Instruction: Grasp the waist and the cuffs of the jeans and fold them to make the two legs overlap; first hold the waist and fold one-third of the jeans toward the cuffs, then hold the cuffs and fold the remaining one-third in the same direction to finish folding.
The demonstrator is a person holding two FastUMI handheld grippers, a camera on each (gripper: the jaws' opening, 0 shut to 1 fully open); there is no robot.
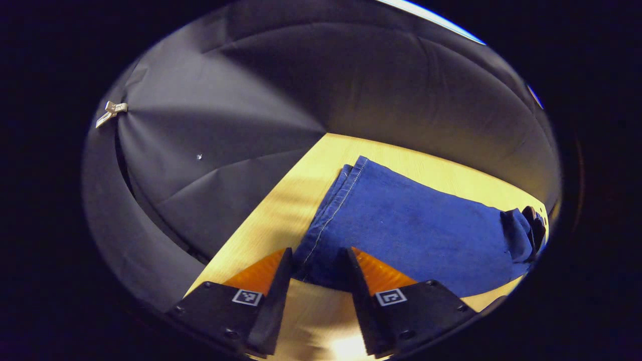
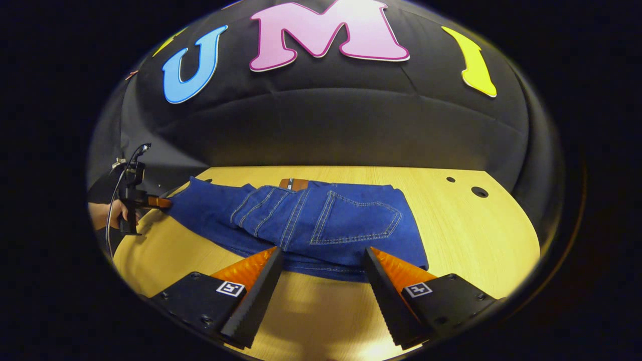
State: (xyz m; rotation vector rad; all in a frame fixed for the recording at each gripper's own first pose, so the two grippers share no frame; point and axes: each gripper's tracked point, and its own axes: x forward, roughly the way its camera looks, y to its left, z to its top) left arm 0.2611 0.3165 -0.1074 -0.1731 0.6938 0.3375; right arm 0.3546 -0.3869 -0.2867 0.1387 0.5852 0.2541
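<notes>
Jeans flat on wooden desk, legs overlapped. Left gripper at cuff end, jaws apart. Right gripper at waist, jaws apart.

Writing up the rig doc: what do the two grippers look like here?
Both the left gripper and the right gripper have black bodies carrying small square black-and-white marker tags, and wedge-shaped fingers with toothed inner faces. In the right gripper view, the far gripper has a cable looping off it.
</notes>
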